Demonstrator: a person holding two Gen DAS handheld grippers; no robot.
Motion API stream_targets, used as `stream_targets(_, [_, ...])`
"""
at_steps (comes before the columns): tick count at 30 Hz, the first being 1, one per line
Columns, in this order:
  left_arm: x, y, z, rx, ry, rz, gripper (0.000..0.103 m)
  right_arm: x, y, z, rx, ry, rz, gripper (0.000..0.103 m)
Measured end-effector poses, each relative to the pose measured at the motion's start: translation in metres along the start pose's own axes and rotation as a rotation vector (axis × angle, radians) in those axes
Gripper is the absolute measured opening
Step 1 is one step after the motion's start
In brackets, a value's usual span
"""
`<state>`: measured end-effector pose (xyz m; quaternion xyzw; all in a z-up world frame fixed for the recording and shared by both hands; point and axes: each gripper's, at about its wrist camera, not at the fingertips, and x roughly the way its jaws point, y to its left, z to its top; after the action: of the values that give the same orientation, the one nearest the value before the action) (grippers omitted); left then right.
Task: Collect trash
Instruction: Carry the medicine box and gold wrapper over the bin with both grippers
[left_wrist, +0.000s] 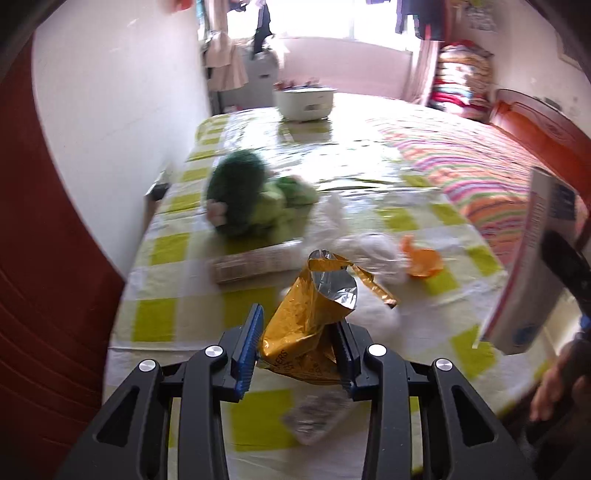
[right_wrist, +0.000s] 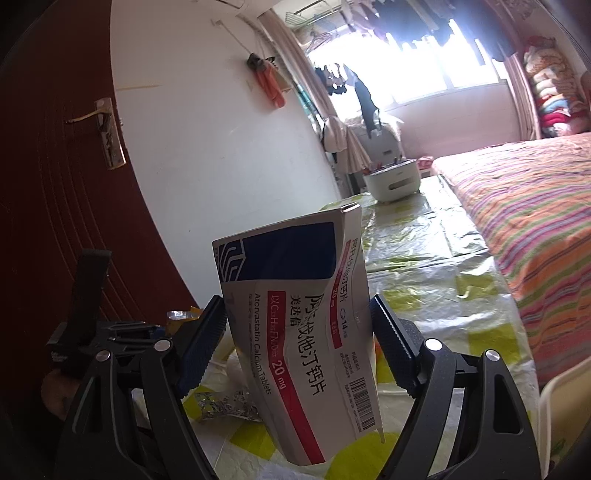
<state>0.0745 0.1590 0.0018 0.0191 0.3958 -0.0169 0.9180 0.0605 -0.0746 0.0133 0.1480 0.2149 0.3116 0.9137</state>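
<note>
Left claw (left_wrist: 295, 349) pinches gold wrapper (left_wrist: 314, 314), mouth up; right claw (right_wrist: 297, 341) clamps upright medicine box (right_wrist: 295, 314).

Glossy foil wrapper (left_wrist: 310, 325), cardboard box (right_wrist: 303, 325)

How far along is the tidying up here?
Midway, by the look of it. The left claw grips a crumpled gold foil snack bag; the right claw holds a white medicine carton. Orange peel, clear plastic wrap and a foil blister sheet lie on the checked tablecloth.
</note>
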Motion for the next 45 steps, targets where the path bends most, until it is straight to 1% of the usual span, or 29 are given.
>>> stream_targets(5, [-0.008,-0.036,-0.003,0.050,0.001,-0.089,0.035,-0.018,-0.003,0.000,0.010,-0.015,-0.040,0.077])
stream_targets(9, [-0.011,-0.056,-0.005,0.071,0.004,-0.141,0.035,-0.035,-0.006,0.001,0.008,-0.034,-0.075,0.077])
stream_targets(12, [-0.013,-0.068,-0.006,0.089,0.001,-0.164,0.035,-0.050,-0.012,0.002,0.017,-0.045,-0.108,0.077])
stream_targets(18, [-0.018,-0.087,-0.005,0.117,0.005,-0.218,0.035,-0.082,-0.037,0.008,0.039,-0.087,-0.208,0.077])
stream_targets(25, [-0.020,-0.110,-0.008,0.153,0.011,-0.250,0.035,-0.115,-0.073,0.009,0.074,-0.123,-0.331,0.077])
stream_targets(35, [-0.021,-0.132,-0.009,0.196,0.022,-0.271,0.035,-0.135,-0.121,0.006,0.111,-0.120,-0.486,0.078])
stream_targets(40, [-0.020,-0.145,-0.011,0.219,0.032,-0.282,0.035,-0.146,-0.134,0.000,0.141,-0.129,-0.526,0.078])
stream_targets(45, [-0.020,-0.158,-0.008,0.234,0.035,-0.306,0.035,-0.144,-0.138,-0.010,0.160,-0.111,-0.543,0.078])
